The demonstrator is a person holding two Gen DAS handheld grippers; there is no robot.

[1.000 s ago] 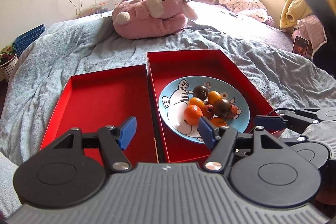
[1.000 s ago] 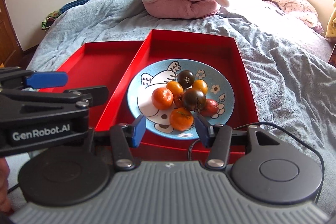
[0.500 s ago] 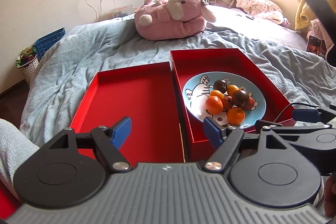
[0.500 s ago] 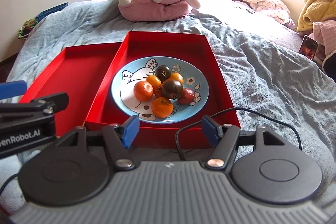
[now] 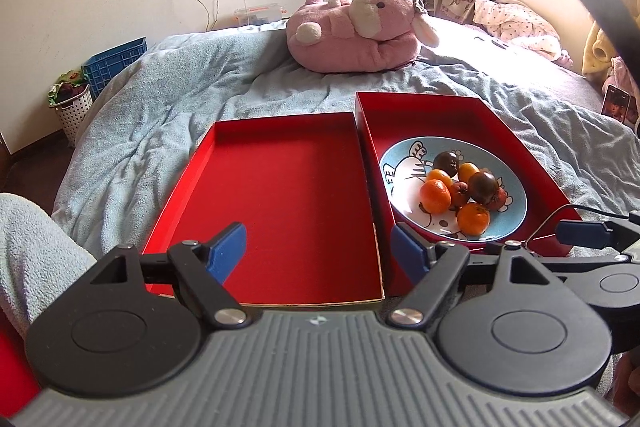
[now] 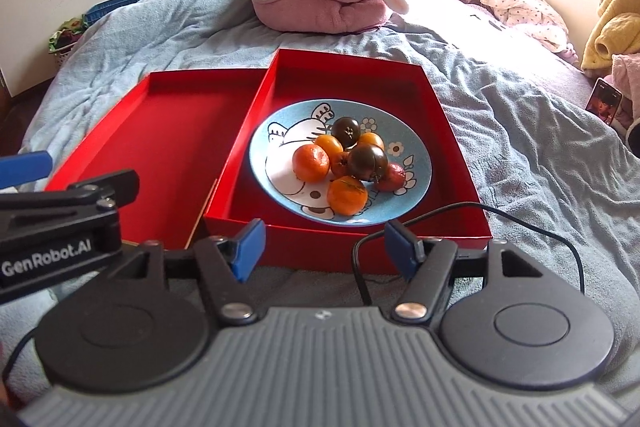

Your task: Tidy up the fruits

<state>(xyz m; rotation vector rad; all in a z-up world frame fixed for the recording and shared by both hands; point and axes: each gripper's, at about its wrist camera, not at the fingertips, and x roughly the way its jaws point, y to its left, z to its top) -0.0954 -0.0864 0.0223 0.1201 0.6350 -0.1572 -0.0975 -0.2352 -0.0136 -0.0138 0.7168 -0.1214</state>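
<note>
Cable point(image 6: 460, 211) loops before fruit plate point(image 6: 416, 163); left tongs point(image 5: 318, 251) and right tongs point(image 6: 324, 245) gape wide, empty.

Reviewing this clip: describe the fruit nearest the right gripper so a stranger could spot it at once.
On the bed, find the deeper red box, the right one of two. Inside is a blue cartoon plate heaped with fruit. The target is the orange mandarin at the pile's near edge, lying in front of the dark tomato.
</note>
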